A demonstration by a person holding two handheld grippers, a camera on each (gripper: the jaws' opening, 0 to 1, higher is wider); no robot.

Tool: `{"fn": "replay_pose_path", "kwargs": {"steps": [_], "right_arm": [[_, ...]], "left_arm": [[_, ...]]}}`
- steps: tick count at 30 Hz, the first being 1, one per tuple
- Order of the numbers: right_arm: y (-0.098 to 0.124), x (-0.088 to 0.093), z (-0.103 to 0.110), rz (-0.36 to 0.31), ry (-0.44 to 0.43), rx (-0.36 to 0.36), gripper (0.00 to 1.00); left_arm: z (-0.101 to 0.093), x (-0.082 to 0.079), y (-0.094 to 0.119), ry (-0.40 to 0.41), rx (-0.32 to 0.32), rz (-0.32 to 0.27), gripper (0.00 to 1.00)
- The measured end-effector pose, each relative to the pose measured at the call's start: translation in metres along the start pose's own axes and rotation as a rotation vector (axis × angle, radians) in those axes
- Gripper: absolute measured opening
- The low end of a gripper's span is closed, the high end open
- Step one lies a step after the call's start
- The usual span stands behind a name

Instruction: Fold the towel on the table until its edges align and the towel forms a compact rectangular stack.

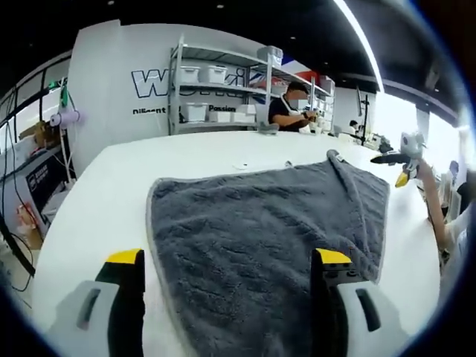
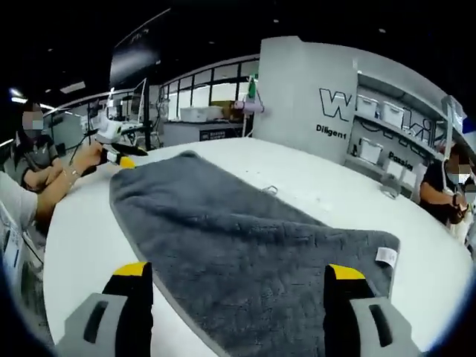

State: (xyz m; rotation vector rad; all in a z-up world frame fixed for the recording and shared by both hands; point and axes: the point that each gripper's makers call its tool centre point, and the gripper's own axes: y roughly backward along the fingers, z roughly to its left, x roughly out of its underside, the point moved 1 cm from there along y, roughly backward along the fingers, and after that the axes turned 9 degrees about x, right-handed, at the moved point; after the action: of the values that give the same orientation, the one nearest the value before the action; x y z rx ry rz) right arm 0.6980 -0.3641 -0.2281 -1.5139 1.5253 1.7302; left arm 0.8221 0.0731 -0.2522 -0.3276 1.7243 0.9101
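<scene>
Towel (image 1: 268,238) was seen spread flat on the white table (image 1: 97,201), grey and thick-piled, with a paler hemmed border along its edges. In the left gripper view its near corner lay between the jaws of the left gripper (image 1: 227,256), which were held wide apart with nothing gripped, the yellow-tipped jaws poised just above the cloth and the table's near edge. In the right gripper view the right gripper (image 2: 239,269) was likewise held wide open and empty, over another near edge of the towel, where a small white label (image 2: 385,256) was sewn at one corner.

The towel was judged to be soft, limp and fairly light, with enough pile to grip without slipping; it would be expected to sag and drag when lifted. No fold was apparent beyond a slight ruck at the far corner in the left gripper view, so the task was judged to be at its start. Hold would best be taken at two hemmed corners of one edge, pinching the border.

Farther off, a person's hand holding another gripper (image 2: 119,154) was seen at the towel's far corner. Beyond the table's far edge, shelving (image 1: 216,93) with white bins stood against a wall.
</scene>
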Motion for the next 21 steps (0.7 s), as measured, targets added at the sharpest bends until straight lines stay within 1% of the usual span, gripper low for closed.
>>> {"fn": "replay_pose_path", "kwargs": {"steps": [1, 3, 5, 7, 10, 12, 13, 14, 15, 16, 19, 20, 21], "right_arm": [[0.002, -0.003, 0.002, -0.012, 0.002, -0.006, 0.99], [0.005, -0.008, 0.003, -0.033, 0.002, -0.015, 0.99], [0.006, -0.009, 0.004, -0.042, 0.0, -0.022, 0.99], [0.006, -0.009, 0.005, -0.043, 0.001, -0.026, 0.99], [0.007, -0.009, 0.006, -0.043, 0.008, -0.022, 0.99], [0.007, -0.009, 0.007, -0.044, 0.013, -0.026, 0.99], [0.008, -0.009, 0.009, -0.043, 0.012, -0.033, 0.99], [0.008, -0.01, 0.01, -0.046, 0.014, -0.041, 0.99], [0.009, -0.012, 0.013, -0.064, 0.01, -0.054, 0.99], [0.009, -0.011, 0.012, -0.055, 0.004, -0.055, 0.99], [0.01, -0.013, 0.013, -0.063, 0.01, -0.056, 0.99], [0.01, -0.013, 0.012, -0.062, 0.01, -0.055, 0.99], [0.011, -0.013, 0.013, -0.064, 0.009, -0.056, 0.99]], "left_arm": [[0.002, -0.003, 0.001, 0.004, -0.007, -0.014, 0.97], [0.005, -0.007, 0.002, 0.016, -0.008, -0.021, 0.97], [0.008, -0.013, 0.001, 0.027, -0.005, -0.026, 0.98], [0.01, -0.022, -0.001, 0.038, -0.004, -0.036, 0.98], [0.019, -0.038, -0.009, 0.031, -0.006, -0.033, 0.98], [0.028, -0.048, -0.019, 0.02, -0.016, -0.021, 0.99], [0.033, -0.057, -0.026, 0.006, -0.018, -0.027, 0.99], [0.04, -0.064, -0.032, 0.007, -0.025, -0.037, 0.99], [0.044, -0.067, -0.035, 0.02, -0.039, -0.049, 0.98], [0.051, -0.074, -0.041, 0.03, -0.051, -0.065, 0.96], [0.07, -0.09, -0.057, 0.055, -0.083, -0.125, 0.87], [0.075, -0.093, -0.063, 0.114, -0.08, -0.149, 0.84], [0.083, -0.098, -0.069, 0.156, -0.068, -0.175, 0.81]]}}
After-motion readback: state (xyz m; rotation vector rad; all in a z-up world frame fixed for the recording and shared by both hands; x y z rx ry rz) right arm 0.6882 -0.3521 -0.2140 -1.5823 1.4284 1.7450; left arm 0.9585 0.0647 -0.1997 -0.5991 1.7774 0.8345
